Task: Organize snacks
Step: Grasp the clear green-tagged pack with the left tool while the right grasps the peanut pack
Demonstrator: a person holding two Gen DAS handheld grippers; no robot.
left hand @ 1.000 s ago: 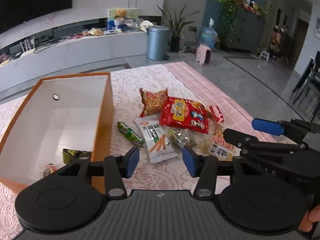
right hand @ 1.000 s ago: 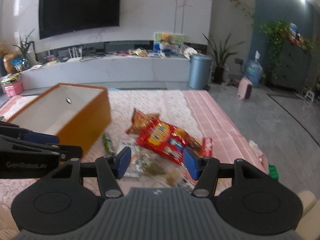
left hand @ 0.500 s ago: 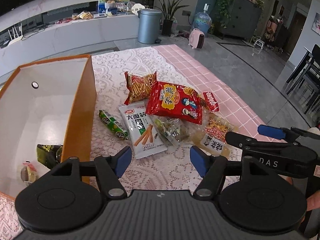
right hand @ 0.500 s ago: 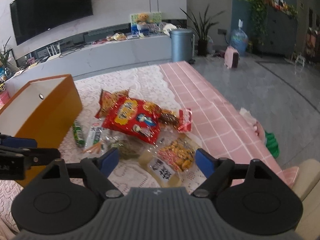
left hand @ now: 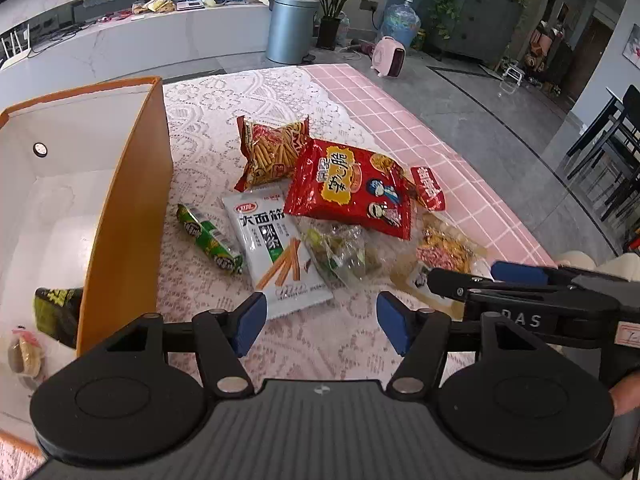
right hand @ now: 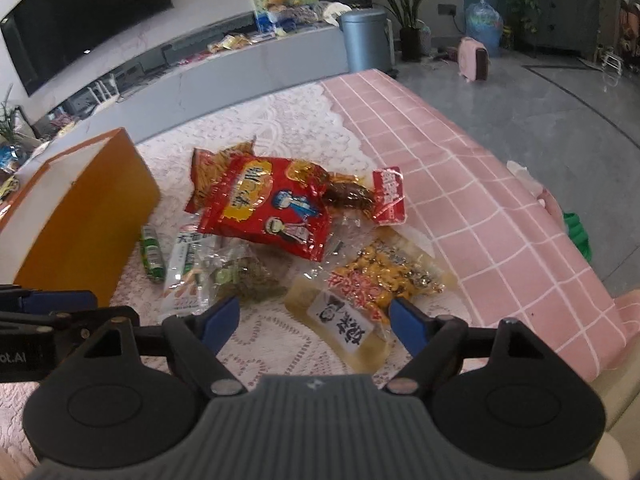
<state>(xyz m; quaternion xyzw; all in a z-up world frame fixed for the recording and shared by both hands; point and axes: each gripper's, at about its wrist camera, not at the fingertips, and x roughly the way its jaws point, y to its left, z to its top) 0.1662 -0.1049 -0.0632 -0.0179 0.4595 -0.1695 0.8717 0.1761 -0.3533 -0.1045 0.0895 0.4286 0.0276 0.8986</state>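
A heap of snack packets lies on the lace cloth: a red chip bag [left hand: 348, 188], an orange fries bag [left hand: 272, 152], a white packet [left hand: 276, 256], a green roll [left hand: 210, 240] and a clear packet of yellow snack [right hand: 360, 292]. To their left stands an orange box [left hand: 124, 200], white inside, holding a dark green packet [left hand: 56, 308]. My left gripper [left hand: 322, 326] hovers just short of the white packet; its jaws are closing with nothing between them. My right gripper [right hand: 316, 318] is open above the near end of the yellow snack packet, pads clear of it.
A small red packet [right hand: 388, 196] and a clear bag of green pieces [left hand: 340, 252] lie in the heap. The pink checked cloth [right hand: 480, 200] falls off the table's right edge to grey floor. A metal bin [left hand: 292, 28] and a long white bench stand beyond.
Both grippers have come down and forward toward the snack heap, and both views tilt lower. Their jaws stand wider than a second ago. No packet has moved.
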